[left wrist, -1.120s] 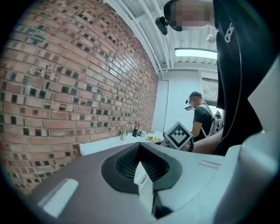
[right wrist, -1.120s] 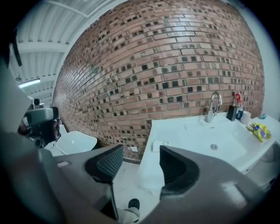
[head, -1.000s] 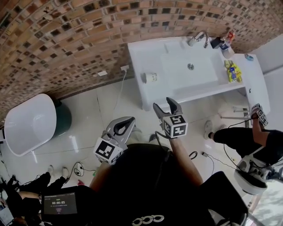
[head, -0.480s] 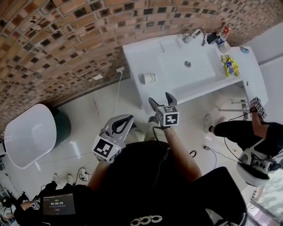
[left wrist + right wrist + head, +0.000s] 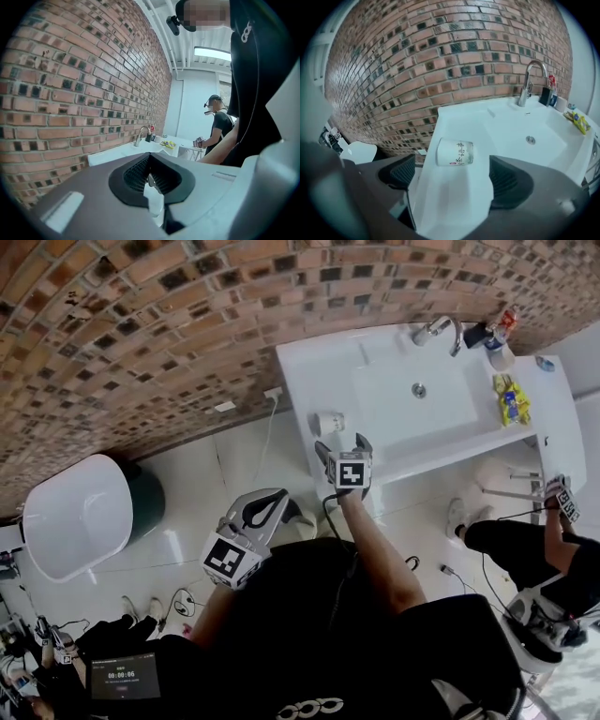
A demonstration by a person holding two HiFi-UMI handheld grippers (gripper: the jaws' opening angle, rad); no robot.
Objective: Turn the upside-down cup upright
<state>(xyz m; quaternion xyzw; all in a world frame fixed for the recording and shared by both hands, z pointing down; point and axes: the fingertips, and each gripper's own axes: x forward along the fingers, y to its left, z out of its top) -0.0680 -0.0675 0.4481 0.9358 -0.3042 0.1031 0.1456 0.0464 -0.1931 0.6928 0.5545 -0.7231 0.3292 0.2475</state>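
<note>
On white desk [image 5: 302, 371]: cup [image 5: 454, 152], untouched; right claw [image 5: 342, 445] opening before it, empty; left claw [image 5: 151, 175] closed, empty.

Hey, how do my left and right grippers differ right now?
The right gripper has its jaws wide apart and opening, aimed at the cup on the sink counter; the left gripper has its jaws together. The right is at the counter's edge; the left hangs back over the floor. Both are empty.
</note>
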